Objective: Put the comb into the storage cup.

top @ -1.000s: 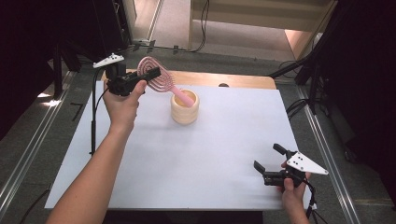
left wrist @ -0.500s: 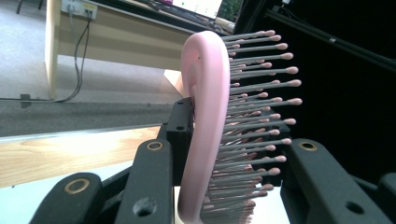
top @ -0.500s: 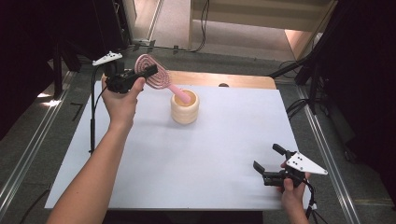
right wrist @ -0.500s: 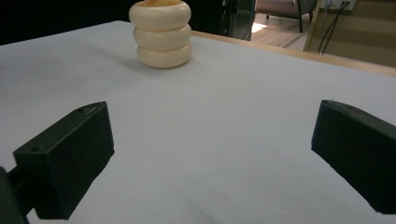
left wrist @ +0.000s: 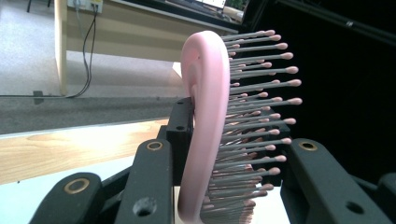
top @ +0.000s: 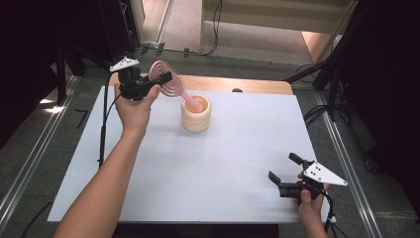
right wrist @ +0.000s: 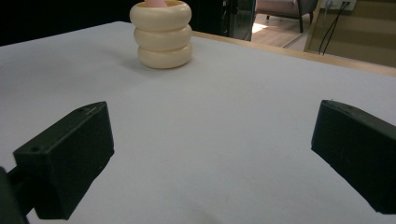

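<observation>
So my left tongs [top: 159,82] are clamped on the head of the pink hairbrush [top: 171,87]. In the left gripper view you can see the brush head [left wrist: 205,126] standing edge-on between the 2 jaws, 1 jaw against its smooth back, the other on the bristle side, bristles pointing off to the right of that view. The grip looks firm but I can't tell how much the bristles are giving.

From the high view, the brush hangs tilted, head up by my left hand [top: 132,106] and the handle slanting down into the mouth of the cream ribbed cup [top: 196,115]. The handle tip is inside the rim, but I can't tell if it touches the bottom or the inner wall.

I'd say I'm mid-step on getting the brush in or out of that cup, handle end down. If it's going in, the next move calls for easing the handle lower and only then letting go, so the heavy head doesn't tip the cup over. If it's coming out, a straight lift along the handle's slant so it doesn't drag the rim.

My right tongs [top: 283,171] are spread wide with nothing between them, parked low near the front right of the white surface [top: 237,148]. In the right gripper view the cup [right wrist: 162,35] sits well apart, far up the surface.
</observation>
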